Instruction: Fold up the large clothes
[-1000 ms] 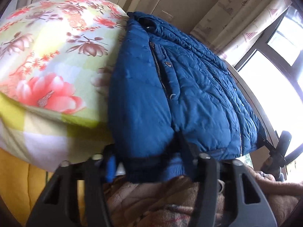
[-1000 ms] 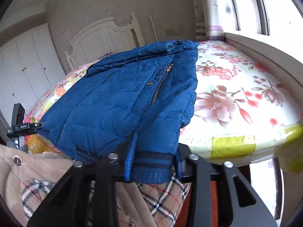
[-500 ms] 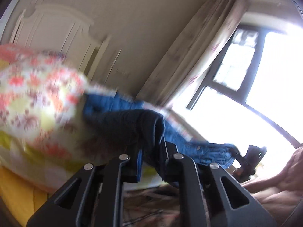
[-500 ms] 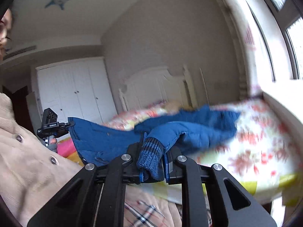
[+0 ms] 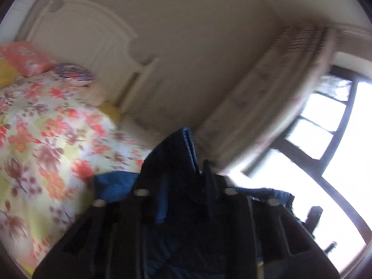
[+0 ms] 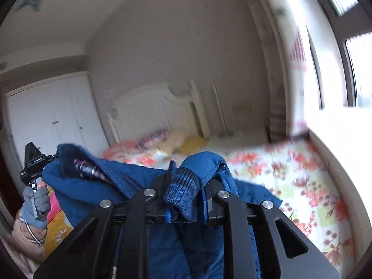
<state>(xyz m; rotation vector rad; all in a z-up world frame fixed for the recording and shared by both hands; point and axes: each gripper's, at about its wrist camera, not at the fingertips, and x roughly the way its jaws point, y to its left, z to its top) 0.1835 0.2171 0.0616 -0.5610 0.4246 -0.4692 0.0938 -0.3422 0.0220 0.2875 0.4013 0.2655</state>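
Note:
A blue quilted jacket [image 6: 93, 197] hangs in the air between both grippers, above the floral bed [image 6: 302, 174]. My right gripper [image 6: 187, 186] grips its dark ribbed cuff [image 6: 183, 193], which bulges up between the fingers while the jaws ease slightly open. In the left wrist view my left gripper [image 5: 181, 176] is dark against the window; thick jacket fabric [image 5: 183, 144] fills the gap between its fingers as the jaws open wider. The right wrist view shows a gloved hand [image 6: 37, 202] holding the left gripper, with the jacket still draped from it.
The bed's floral quilt [image 5: 46, 151] lies below, with pillows [image 5: 25, 58] by a white headboard [image 5: 81, 46]. A curtain [image 5: 267, 104] and bright window [image 5: 337, 151] are on the right. White wardrobe doors [image 6: 46, 121] stand at the left.
Both grippers have risen and tipped up, lifting the jacket's lower edge off the bed. The left jaws stand wider than half a second ago, still with fabric between them.

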